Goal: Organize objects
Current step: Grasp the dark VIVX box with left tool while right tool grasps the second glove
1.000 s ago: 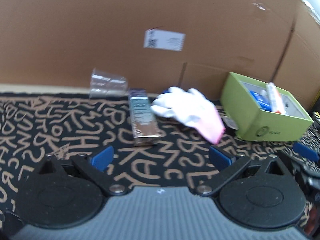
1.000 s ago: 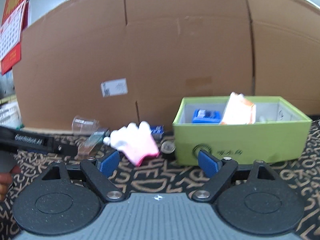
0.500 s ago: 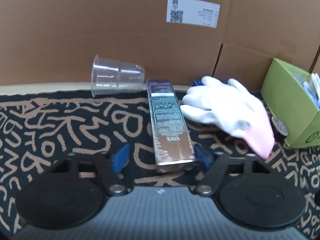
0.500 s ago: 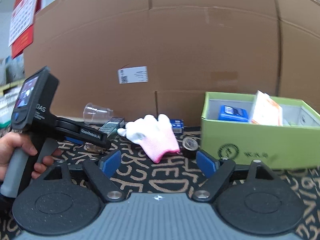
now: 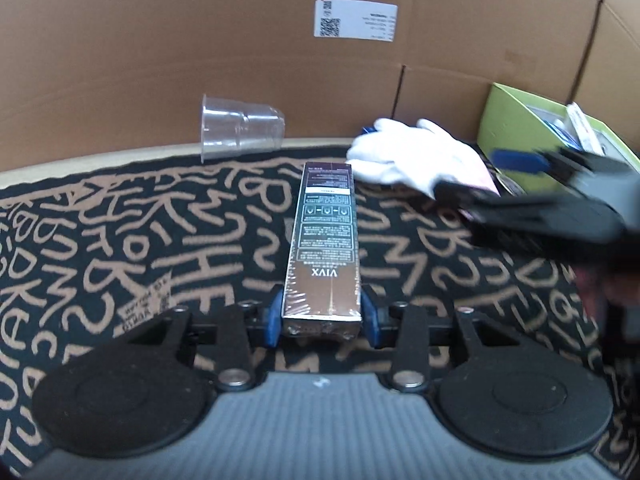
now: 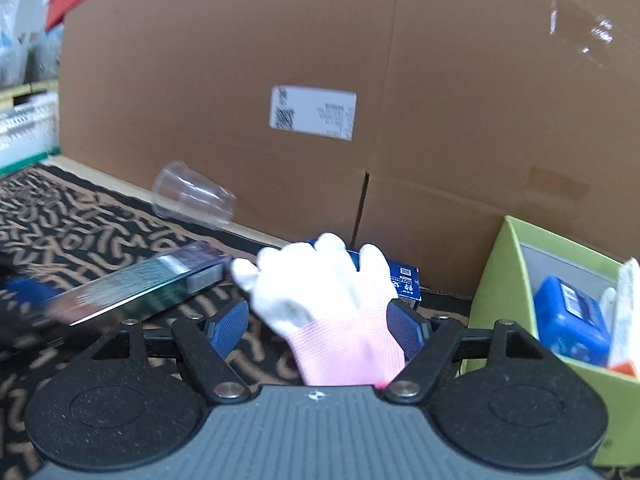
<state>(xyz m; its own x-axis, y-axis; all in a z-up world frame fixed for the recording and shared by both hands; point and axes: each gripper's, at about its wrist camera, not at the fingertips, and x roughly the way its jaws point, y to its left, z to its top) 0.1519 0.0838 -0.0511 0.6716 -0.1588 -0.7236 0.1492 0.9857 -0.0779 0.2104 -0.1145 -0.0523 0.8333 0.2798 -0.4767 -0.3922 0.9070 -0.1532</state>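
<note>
The left gripper (image 5: pixel 321 316) is held low and level over the black cloth with tan letter-like marks (image 5: pixel 120 240), its blue pads clenched on the near end of a long brown shrink-wrapped carton printed VIVX (image 5: pixel 325 248); the carton runs straight away toward 12 o'clock. The right gripper (image 6: pixel 316 322) is also low, pointing forward, its fingers spread apart on either side of the pink cuff of a white knit glove with a pink cuff (image 6: pixel 320 300); whether the pads touch the cuff cannot be told. In the left wrist view that gripper shows as a blurred black shape at 3 o'clock. The glove lies flat, fingers pointing away, just right of the carton's far end. Behind the glove, at 12 o'clock in the right view, sits a small blue box (image 6: pixel 404 284). At 3 o'clock stands an open lime-green cardboard box (image 6: pixel 500 280) holding blue and white packets. Farther off, at 10 o'clock, a clear plastic cup (image 6: pixel 192 200) lies on its side against a tall brown cardboard wall bearing a white label (image 6: pixel 440 80).
</note>
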